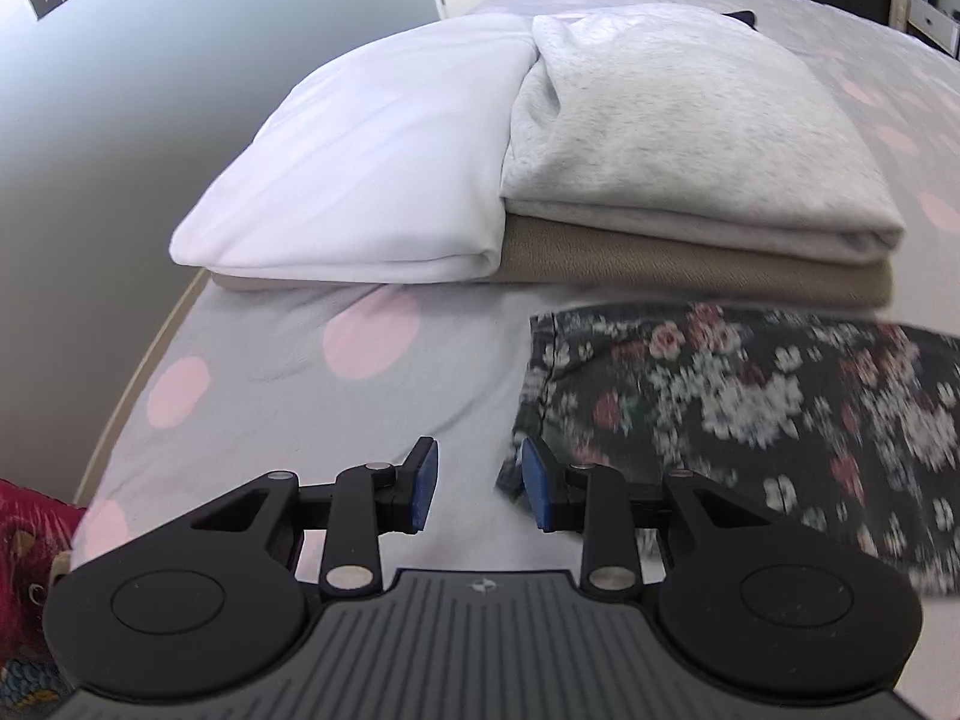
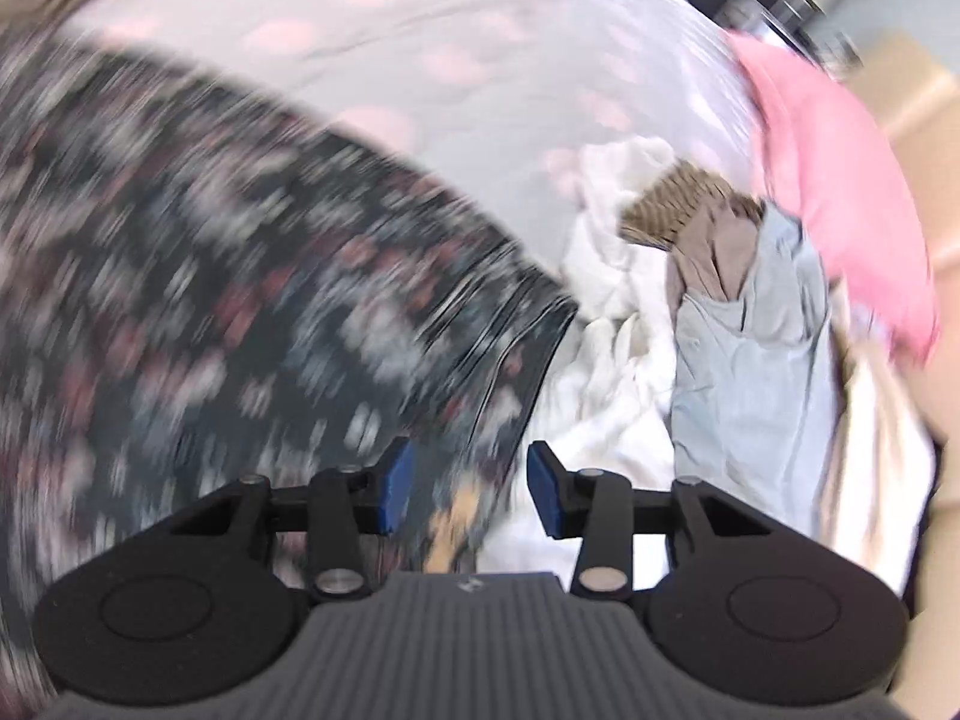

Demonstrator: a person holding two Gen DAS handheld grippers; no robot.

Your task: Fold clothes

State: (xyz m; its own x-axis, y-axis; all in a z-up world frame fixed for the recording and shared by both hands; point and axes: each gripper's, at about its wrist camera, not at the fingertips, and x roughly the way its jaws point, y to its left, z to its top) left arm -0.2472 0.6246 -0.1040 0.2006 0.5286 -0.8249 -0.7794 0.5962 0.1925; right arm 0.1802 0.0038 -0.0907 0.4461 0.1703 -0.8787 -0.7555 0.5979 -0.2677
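A dark floral garment [image 1: 750, 408] lies on the bed to the right of my left gripper [image 1: 480, 483], which is open and empty, its right pad at the garment's left edge. In the right wrist view the same floral garment [image 2: 240, 300] is blurred and fills the left half. My right gripper [image 2: 468, 489] is open over its edge. Behind it in the left wrist view is a folded stack: a white piece [image 1: 360, 180], a light grey piece [image 1: 690, 138] and a tan piece [image 1: 660, 264].
The bed has a grey sheet with pink dots [image 1: 336, 360]; its left edge [image 1: 138, 372] drops off. A heap of unfolded clothes lies right: white [image 2: 612, 360], pale blue [image 2: 756, 372], brown [image 2: 678, 210], pink [image 2: 840, 204]. A red fabric [image 1: 24, 540] is at lower left.
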